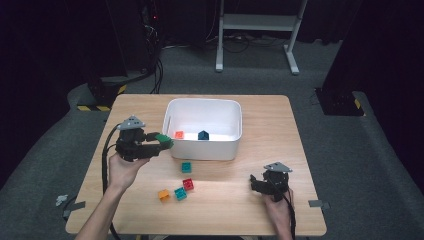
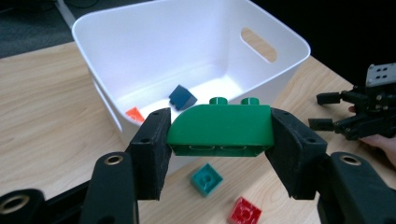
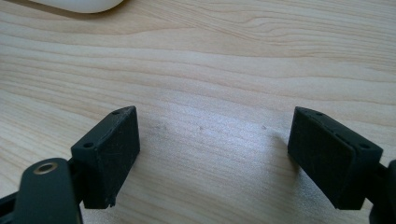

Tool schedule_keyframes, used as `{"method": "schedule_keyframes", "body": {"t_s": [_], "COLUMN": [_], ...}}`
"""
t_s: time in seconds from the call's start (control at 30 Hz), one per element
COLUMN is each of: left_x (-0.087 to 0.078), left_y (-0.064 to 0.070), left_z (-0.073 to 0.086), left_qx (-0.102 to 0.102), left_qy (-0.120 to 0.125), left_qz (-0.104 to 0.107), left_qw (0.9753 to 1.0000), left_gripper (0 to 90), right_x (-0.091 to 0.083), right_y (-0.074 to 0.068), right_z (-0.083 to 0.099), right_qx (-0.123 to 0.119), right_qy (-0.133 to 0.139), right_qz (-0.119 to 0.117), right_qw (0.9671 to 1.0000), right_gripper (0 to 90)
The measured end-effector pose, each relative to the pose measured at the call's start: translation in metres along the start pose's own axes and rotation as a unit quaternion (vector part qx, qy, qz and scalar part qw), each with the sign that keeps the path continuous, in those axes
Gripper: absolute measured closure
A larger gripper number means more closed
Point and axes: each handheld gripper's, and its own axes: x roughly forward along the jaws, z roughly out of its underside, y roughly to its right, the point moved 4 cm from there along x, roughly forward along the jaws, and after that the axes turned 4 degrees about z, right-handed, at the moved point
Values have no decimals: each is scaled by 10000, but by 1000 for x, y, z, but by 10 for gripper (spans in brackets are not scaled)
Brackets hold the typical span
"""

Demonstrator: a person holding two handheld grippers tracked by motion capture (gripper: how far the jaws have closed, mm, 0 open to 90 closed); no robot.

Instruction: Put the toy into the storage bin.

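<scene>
1. Gripping a green brick (image 2: 220, 130) by its two ends, the left gripper (image 2: 219, 140) is holding it studs-up; its jaws are pressing against both end faces.
2. In the high view, that gripper (image 1: 159, 142) is hanging just beside the left wall of the white bin (image 1: 204, 106), with the green brick (image 1: 162, 138) right at the rim.
3. Inside the bin, an orange brick (image 1: 179, 134) and a dark blue brick (image 1: 203, 135) are lying near the front wall.
4. On the wooden table (image 1: 260, 200), in front of the bin, two teal bricks (image 1: 186, 167), a red brick (image 1: 188, 184) and an orange-yellow brick (image 1: 164, 194) are lying close together.
5. The right gripper (image 1: 256, 181) is resting low at the table's right front, well apart from the bricks.
6. Its jaws are standing spread wide over bare wood (image 3: 210, 116), pinching nothing.
</scene>
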Motion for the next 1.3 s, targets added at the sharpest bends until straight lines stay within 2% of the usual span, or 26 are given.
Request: {"method": "schedule_keyframes", "body": {"t_s": [0.37,0.7,0.87,1.3], "left_x": [17,34,41,69], "left_y": [-5,-12,-13,-16], "left_z": [-33,-60,-66,-80], "left_qx": [4,-25,7,56], "left_qy": [-22,-6,-56,-224], "left_qz": [87,-8,-44,-198], "left_qw": [10000,10000,10000,9995], "left_gripper": [429,429,429,429], "right_x": [0,0,0,0], "right_y": [0,0,0,0], "right_z": [0,0,0,0], "right_qx": [-2,-3,-2,-3], "right_qy": [-1,-1,0,-1], "right_qz": [-1,0,0,0], "right_qw": [10000,10000,10000,10000], "right_gripper": [166,166,166,166]}}
